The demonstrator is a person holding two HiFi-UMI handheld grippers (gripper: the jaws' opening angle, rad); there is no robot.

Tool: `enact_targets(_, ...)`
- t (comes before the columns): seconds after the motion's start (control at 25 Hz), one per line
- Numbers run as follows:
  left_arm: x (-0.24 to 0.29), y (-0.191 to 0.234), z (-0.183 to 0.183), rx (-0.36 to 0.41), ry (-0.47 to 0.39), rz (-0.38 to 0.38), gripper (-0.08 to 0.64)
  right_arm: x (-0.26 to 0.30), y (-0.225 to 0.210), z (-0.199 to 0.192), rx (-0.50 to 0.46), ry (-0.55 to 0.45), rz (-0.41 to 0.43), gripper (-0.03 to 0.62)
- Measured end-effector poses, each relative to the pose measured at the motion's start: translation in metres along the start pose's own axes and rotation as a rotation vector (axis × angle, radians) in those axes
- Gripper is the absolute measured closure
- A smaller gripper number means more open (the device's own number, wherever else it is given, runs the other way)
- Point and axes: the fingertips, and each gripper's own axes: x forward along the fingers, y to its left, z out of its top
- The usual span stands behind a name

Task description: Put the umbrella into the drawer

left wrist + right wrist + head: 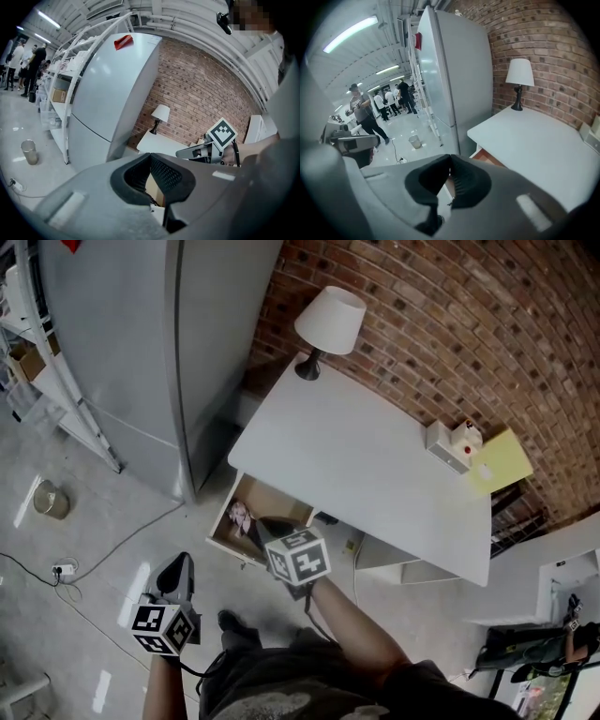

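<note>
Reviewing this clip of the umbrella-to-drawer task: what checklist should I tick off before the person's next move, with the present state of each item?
1. The drawer stands pulled out: ok.
2. The umbrella lies inside it: cannot tell. Something pink is in the drawer, too small to identify.
3. The right hand-held gripper is empty: ok, jaws together on nothing.
4. The left hand-held gripper is empty: ok, jaws together on nothing.
5. The desk edge above the drawer is free of objects: ok. The lamp stands at the far corner.
</note>
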Motion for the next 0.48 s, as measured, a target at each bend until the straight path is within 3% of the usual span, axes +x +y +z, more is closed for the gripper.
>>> enact_targets(0.48, 0.000, -0.068, 0.030, 0.066, -0.072, 0.060, 0.549, -0.072, -0.019, 0.017, -0.066, -0.094, 0.095, 0.588)
